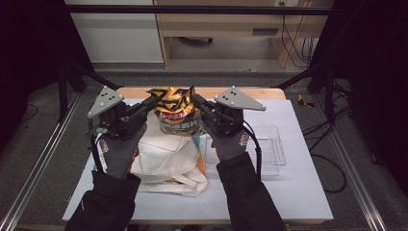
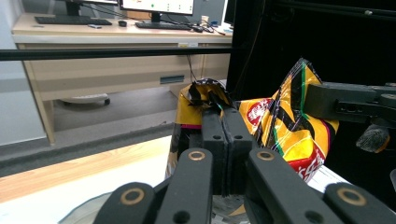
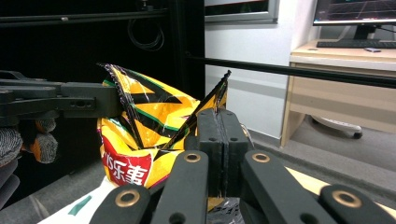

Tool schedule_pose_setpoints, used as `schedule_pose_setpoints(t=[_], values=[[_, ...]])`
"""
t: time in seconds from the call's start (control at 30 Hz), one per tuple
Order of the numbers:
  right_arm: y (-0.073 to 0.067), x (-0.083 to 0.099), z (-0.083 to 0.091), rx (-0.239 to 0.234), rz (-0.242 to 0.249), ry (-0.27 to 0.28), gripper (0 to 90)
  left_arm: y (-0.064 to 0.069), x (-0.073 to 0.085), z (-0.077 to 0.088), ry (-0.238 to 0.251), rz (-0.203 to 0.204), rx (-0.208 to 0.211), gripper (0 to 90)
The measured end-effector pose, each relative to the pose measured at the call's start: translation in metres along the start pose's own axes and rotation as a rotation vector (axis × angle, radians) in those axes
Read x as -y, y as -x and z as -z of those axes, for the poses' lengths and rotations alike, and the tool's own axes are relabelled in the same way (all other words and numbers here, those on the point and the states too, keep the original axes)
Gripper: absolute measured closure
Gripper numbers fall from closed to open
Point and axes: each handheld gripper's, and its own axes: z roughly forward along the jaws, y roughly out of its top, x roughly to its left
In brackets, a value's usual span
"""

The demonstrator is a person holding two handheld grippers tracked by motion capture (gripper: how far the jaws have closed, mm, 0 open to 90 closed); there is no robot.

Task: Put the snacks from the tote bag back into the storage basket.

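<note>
The bench (image 1: 298, 192), white-topped with a wooden strip along its far edge, takes up the middle of the high view. On it, lower centre, lies a cream cloth bag (image 1: 166, 161); to its right sits a clear plastic tray (image 1: 272, 144). Above the bag, at frame centre, a yellow-and-black snack bag (image 1: 177, 111) hangs between the two claws, off the bench top.

The left claw (image 1: 153, 102), left of centre, is clamped tight on the snack bag's upper left corner; in the left gripper view its jaws press together with crumpled foil pinched at their tips. The right claw (image 1: 196, 100), right of centre, is likewise closed hard on the opposite top corner.

The step in hand looks like carrying the snack bag by its top seam, probably toward the cloth bag's mouth or the tray; which one I cannot tell. The next move calls for keeping both pinches firm and moving the hands together, since a pull apart could tear the seam.

A red label on the snack bag carries white Chinese characters, seemingly "乐事"; smaller print is unreadable.
</note>
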Motion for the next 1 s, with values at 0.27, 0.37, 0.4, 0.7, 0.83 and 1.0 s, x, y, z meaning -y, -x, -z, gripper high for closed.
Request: schedule_pose_setpoints(t=[0.27,0.37,0.4,0.7,0.83,1.0], values=[[0.019,0.006,0.015,0.034,-0.014,-0.005,90.0,0.015,0.002,-0.019,-0.011,0.001,0.027,89.2],[0.025,0.007,0.02,0.048,-0.013,-0.005,90.0,0.022,0.002,-0.026,-0.014,-0.001,0.037,89.1],[0.03,0.008,0.024,0.059,-0.011,-0.008,90.0,0.024,0.003,-0.028,-0.014,-0.002,0.04,89.1],[0.046,0.012,0.04,0.095,-0.017,-0.011,90.0,0.044,0.007,-0.046,-0.009,-0.016,0.072,89.1],[0.051,0.013,0.044,0.105,-0.014,-0.013,89.9,0.049,0.009,-0.051,-0.007,-0.018,0.082,89.1],[0.057,0.015,0.051,0.12,-0.015,-0.019,90.0,0.056,0.011,-0.058,-0.012,-0.019,0.093,89.1]])
